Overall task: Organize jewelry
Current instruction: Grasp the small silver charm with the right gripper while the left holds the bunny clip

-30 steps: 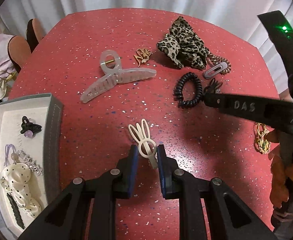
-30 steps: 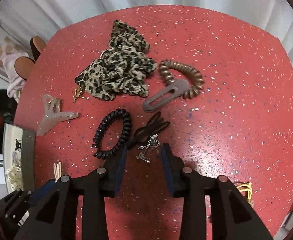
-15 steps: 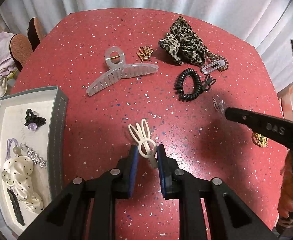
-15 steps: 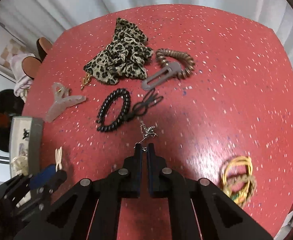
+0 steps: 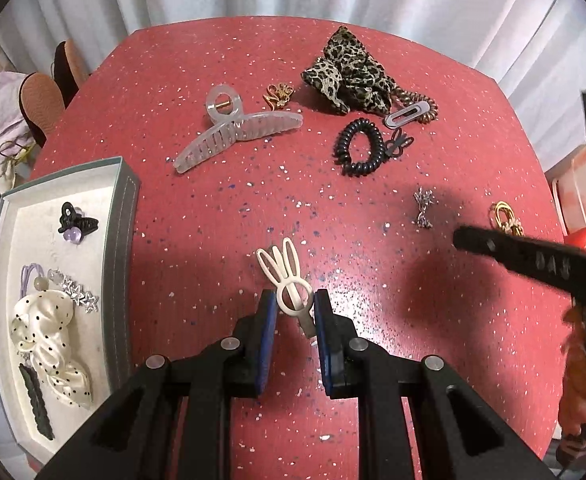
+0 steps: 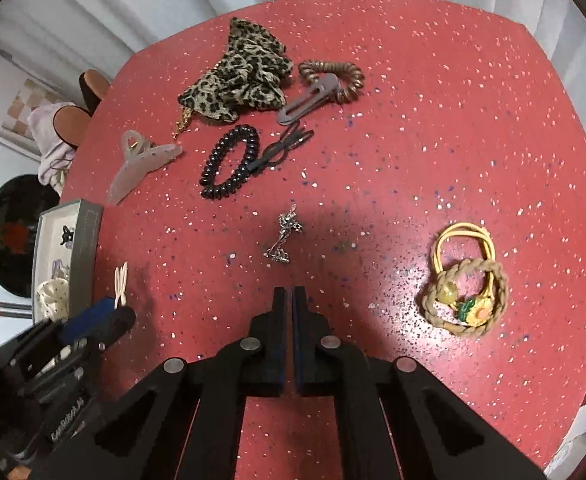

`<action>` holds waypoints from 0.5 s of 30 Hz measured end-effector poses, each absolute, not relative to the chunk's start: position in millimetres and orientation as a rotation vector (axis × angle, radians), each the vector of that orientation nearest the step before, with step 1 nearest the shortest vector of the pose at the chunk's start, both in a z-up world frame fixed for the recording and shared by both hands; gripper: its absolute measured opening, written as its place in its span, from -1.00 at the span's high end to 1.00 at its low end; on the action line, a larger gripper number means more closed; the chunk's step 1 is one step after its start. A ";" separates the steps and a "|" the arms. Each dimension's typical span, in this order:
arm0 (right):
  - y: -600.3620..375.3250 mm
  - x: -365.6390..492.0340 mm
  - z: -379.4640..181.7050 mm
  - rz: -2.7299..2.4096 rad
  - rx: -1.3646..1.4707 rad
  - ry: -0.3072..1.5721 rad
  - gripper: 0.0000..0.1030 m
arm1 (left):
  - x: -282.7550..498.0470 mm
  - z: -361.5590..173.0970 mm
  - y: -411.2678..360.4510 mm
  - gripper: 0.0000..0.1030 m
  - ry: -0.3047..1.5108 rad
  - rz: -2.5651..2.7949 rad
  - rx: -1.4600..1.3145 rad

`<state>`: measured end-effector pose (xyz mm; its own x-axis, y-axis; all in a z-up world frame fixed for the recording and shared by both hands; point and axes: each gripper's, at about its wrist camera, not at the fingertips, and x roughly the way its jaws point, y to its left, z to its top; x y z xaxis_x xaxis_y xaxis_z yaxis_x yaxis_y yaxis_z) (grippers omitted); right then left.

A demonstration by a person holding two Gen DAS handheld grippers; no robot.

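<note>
My left gripper (image 5: 293, 300) is shut on a cream bunny-ear hair clip (image 5: 283, 280), held just over the red speckled table (image 5: 213, 220). A grey tray (image 5: 127, 216) with a polka-dot scrunchie, a star clip and a small black claw clip stands to its left. My right gripper (image 6: 289, 292) is shut with nothing between its pads. A small silver chain (image 6: 285, 236) lies loose on the table just ahead of it. In the left wrist view the chain (image 5: 423, 208) lies beyond the right gripper's fingertips (image 5: 467, 238).
At the back lie a clear claw clip (image 5: 237, 132), a gold brooch (image 5: 279, 94), a leopard scrunchie (image 5: 349, 76), a grey flat clip (image 5: 407, 112) and a black spiral tie (image 5: 359, 146). Yellow and braided hair ties (image 6: 465, 280) lie to the right.
The right gripper shut on the silver chain and dragged it away from the black spiral tie toward the near side. The chain now lies free ahead of its shut jaws. The left gripper still holds the clip.
</note>
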<state>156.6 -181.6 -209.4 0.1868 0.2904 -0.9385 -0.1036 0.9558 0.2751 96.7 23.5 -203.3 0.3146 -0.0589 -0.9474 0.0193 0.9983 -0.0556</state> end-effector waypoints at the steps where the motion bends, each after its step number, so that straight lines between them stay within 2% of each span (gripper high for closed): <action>1: -179.1 160.0 -209.7 0.272 0.169 1.353 0.47 | 96.2 -203.7 23.4 0.60 1.251 -0.051 -0.035; 2: -177.1 164.8 -209.6 0.268 0.183 1.344 -0.08 | 95.5 -204.2 23.6 0.60 1.251 -0.051 -0.036; 3: -174.6 168.8 -209.5 0.267 0.189 1.333 -0.21 | 95.2 -204.3 23.8 0.60 1.251 -0.050 -0.036; 4: -170.5 173.3 -210.4 0.267 0.178 1.327 -0.23 | 94.5 -204.2 24.2 0.60 1.251 -0.049 -0.037; 6: -161.9 179.9 -214.8 0.255 0.157 1.330 -0.17 | 94.7 -204.3 24.9 0.60 1.252 -0.046 -0.041; 8: -152.6 185.3 -221.8 0.234 0.140 1.343 0.08 | 94.2 -203.9 25.7 0.60 1.251 -0.045 -0.043; 11: -140.0 190.0 -220.4 0.220 0.079 1.325 0.23 | 94.5 -203.2 27.4 0.60 1.249 -0.042 -0.046; 12: -135.7 190.5 -220.0 0.218 0.053 1.322 0.32 | 94.4 -202.9 27.8 0.60 1.248 -0.040 -0.048; 14: -128.4 190.5 -220.0 0.199 -0.013 1.322 0.64 | 94.0 -202.1 28.7 0.60 1.247 -0.037 -0.051; 15: -127.5 190.2 -220.0 0.202 -0.014 1.324 0.70 | 94.1 -201.7 28.8 0.60 1.247 -0.037 -0.051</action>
<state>190.2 -127.5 -220.0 0.2295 0.1385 -0.9634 -0.1549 0.9824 0.1044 94.1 28.8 -201.7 0.3179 -0.0562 -0.9464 0.0000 0.9982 -0.0593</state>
